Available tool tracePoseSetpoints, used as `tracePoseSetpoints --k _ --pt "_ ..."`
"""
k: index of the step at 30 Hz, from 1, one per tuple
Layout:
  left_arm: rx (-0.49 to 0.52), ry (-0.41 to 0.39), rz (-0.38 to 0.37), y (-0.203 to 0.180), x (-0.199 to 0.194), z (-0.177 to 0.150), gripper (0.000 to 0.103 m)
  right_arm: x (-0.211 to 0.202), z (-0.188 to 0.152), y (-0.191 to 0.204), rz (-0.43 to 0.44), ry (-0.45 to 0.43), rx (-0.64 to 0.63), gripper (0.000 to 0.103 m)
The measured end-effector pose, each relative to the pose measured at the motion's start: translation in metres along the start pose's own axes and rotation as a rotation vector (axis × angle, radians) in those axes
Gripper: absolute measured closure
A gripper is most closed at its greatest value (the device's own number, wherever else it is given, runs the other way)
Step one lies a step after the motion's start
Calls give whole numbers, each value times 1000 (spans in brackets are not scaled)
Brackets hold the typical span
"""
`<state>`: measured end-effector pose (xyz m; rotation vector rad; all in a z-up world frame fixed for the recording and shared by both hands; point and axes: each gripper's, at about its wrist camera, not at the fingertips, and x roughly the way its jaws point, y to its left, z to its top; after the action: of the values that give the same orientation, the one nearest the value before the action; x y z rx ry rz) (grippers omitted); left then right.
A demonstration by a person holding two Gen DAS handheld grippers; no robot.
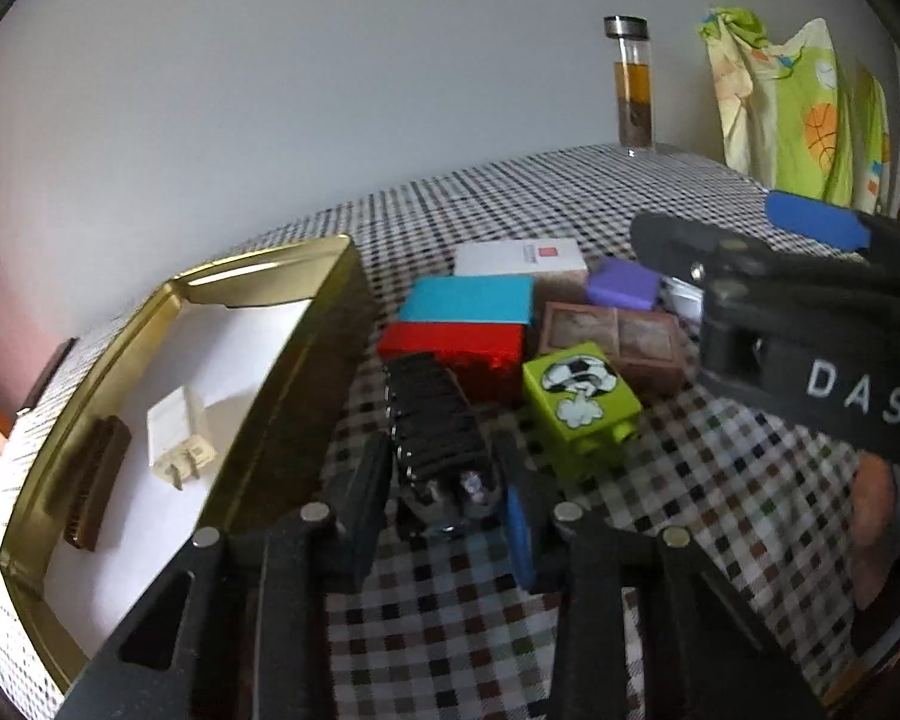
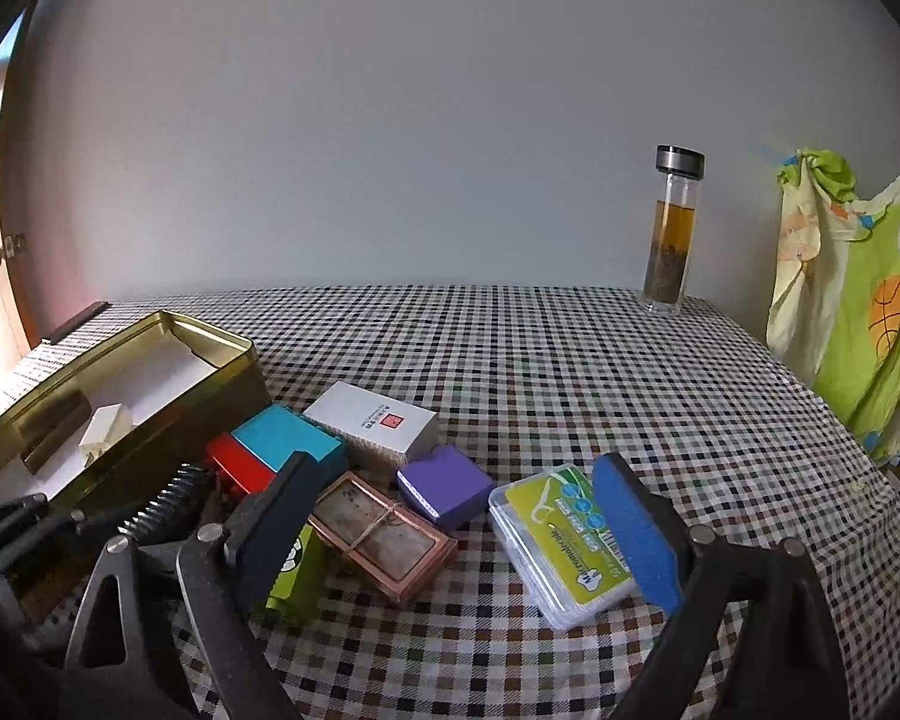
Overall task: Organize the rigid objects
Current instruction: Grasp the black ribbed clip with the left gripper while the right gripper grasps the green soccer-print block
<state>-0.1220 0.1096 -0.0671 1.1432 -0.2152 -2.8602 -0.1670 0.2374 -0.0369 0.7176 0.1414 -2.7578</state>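
Note:
My left gripper (image 1: pixel 444 516) is shut on a black ribbed clip-like object (image 1: pixel 435 426), held above the checked cloth beside the gold tin (image 1: pixel 306 324). The tin holds a white plug (image 1: pixel 180 435) and a brown bar (image 1: pixel 96 483). A pile lies right of the tin: red box (image 1: pixel 456 348), teal box (image 1: pixel 468 299), white box (image 2: pixel 372 423), purple block (image 2: pixel 444 483), copper frame (image 2: pixel 378 531), green football block (image 1: pixel 579 396). My right gripper (image 2: pixel 450 534) is open and empty, over the frame, with a floss-pick case (image 2: pixel 561 546) by its right finger.
A glass bottle of tea (image 2: pixel 672 228) stands at the table's far edge. A green printed cloth bag (image 2: pixel 858 312) hangs at the right. The checked tablecloth (image 2: pixel 570 360) covers the table. My right gripper's body shows at the right of the left wrist view (image 1: pixel 810 324).

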Motion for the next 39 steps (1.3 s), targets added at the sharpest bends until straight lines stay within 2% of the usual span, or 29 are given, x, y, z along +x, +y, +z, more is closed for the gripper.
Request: tracePoseSetpoints --k 3,5,7,10,14,18,21,29,30,31,32,33,35,38,39 --pt "-91 65 -88 19 10 0 69 -2 -1 -2 -2 -9 12 9" --pt "-148 84 -144 29 14 -1 70 -3 -1 -3 -4 -8 16 8" --pt "-176 84 -166 33 15 0 72 -3 -2 -2 -6 -8 13 8" --pt "-166 74 -163 30 12 -2 77 -5 -1 0 -11 -12 0 8" --pt "-174 74 -158 37 13 -3 78 -3 0 3 -2 -3 -12 8" --pt "-149 58 -116 40 10 -3 79 -1 0 5 4 9 -17 8" --pt "-134 47 -102 43 7 -4 79 1 -2 10 37 37 -19 8" --pt "-175 17 -68 62 4 -4 79 -1 -14 40 122 111 -99 8" --pt "-177 17 -69 63 4 -4 79 2 -18 42 130 127 -102 10" --pt "-177 18 -71 63 5 -4 79 6 -22 44 140 152 -107 16" --pt "-177 18 -74 63 5 -4 79 9 -24 47 152 178 -110 24" --pt "-178 19 -81 63 6 -3 79 8 -22 46 159 161 -101 33" --pt "-178 19 -83 64 8 -1 79 10 -21 48 176 169 -96 34" --pt "-186 17 -77 68 14 3 79 14 -19 52 178 189 -115 41" --pt "-190 20 -79 70 16 4 79 16 -19 54 178 197 -121 46"
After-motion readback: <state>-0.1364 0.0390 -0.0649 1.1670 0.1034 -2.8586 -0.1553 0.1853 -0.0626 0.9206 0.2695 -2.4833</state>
